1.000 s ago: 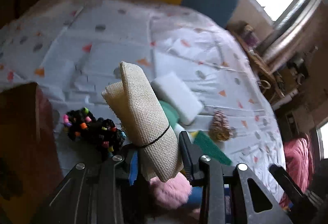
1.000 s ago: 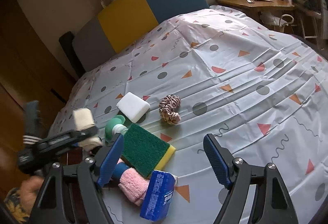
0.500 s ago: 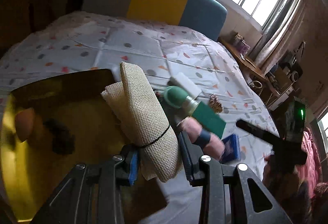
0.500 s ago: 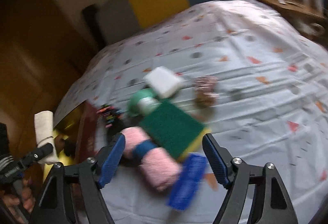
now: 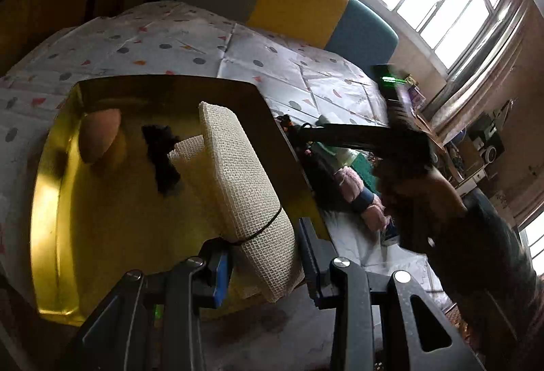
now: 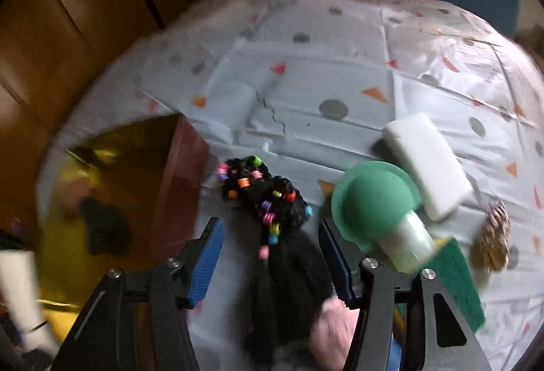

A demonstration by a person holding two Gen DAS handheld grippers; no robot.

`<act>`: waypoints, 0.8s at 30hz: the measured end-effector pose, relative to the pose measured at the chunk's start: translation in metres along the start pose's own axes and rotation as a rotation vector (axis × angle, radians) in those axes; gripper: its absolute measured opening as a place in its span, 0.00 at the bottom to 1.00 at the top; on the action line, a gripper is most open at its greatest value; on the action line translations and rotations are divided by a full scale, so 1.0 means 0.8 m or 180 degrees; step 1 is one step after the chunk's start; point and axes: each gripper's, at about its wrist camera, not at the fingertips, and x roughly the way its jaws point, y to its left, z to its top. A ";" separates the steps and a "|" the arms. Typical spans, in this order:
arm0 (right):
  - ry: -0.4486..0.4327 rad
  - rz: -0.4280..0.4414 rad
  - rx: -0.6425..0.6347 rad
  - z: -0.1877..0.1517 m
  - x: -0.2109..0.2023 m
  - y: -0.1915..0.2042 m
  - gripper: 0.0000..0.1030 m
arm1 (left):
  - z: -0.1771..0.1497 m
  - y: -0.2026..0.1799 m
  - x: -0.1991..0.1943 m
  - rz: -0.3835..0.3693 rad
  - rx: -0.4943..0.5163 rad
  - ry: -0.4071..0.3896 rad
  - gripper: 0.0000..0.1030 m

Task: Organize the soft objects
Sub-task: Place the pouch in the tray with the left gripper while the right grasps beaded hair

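My left gripper point(image 5: 265, 262) is shut on a cream mesh cloth roll point(image 5: 238, 180) tied with a black band and holds it above the gold tray point(image 5: 51, 187). The tray holds a tan round object point(image 5: 100, 135) and a black fuzzy item point(image 5: 161, 155). My right gripper point(image 6: 272, 255) is open, its jaws on either side of a black hair piece with coloured beads point(image 6: 268, 204) that lies on the bedspread. The tray also shows in the right wrist view point(image 6: 61, 174), at the left.
On the patterned bedspread point(image 6: 340, 72) lie a white sponge point(image 6: 425, 163), a green-capped bottle point(image 6: 377, 204), a green scouring pad point(image 6: 455, 282), a brown scrunchie point(image 6: 493, 245) and a pink fluffy item point(image 6: 333, 333). A wooden wardrobe point(image 6: 68, 14) stands at the left.
My left gripper has carried the cloth roll over the tray. My right gripper has swung left and down to straddle the beaded hair piece.
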 end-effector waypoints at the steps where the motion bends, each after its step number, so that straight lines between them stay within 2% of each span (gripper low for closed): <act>1: 0.0141 0.0016 -0.0022 0.003 0.018 0.004 0.57 | -0.002 0.004 -0.003 0.0004 -0.0012 -0.0003 0.34; 3: 0.0230 -0.0119 -0.0084 0.005 0.041 0.012 0.56 | -0.005 0.013 -0.007 0.0013 -0.0050 -0.0019 0.34; 4: 0.0154 -0.0206 -0.0137 0.003 0.041 0.016 0.49 | -0.006 0.016 -0.010 0.0019 -0.0060 -0.0034 0.34; 6: 0.0115 -0.0238 -0.0166 0.002 0.041 0.022 0.42 | -0.009 0.023 -0.013 0.0056 -0.0057 -0.0073 0.34; 12: 0.0115 -0.0183 -0.0168 -0.003 0.041 0.018 0.42 | 0.008 0.036 -0.003 0.0131 -0.0095 -0.0006 0.34; 16: 0.0078 -0.0243 -0.0273 -0.004 0.043 0.024 0.42 | 0.044 0.042 0.019 0.0016 -0.0205 0.0063 0.34; 21: 0.0047 -0.0243 -0.0354 -0.007 0.042 0.024 0.42 | 0.087 0.050 0.061 0.0132 -0.0288 0.0168 0.34; 23: 0.0049 -0.0239 -0.0392 -0.007 0.042 0.024 0.42 | 0.100 0.051 0.076 -0.0013 -0.0364 0.0240 0.34; 24: 0.0047 -0.0230 -0.0401 -0.008 0.041 0.023 0.42 | 0.105 0.048 0.084 0.0001 -0.0366 0.0231 0.34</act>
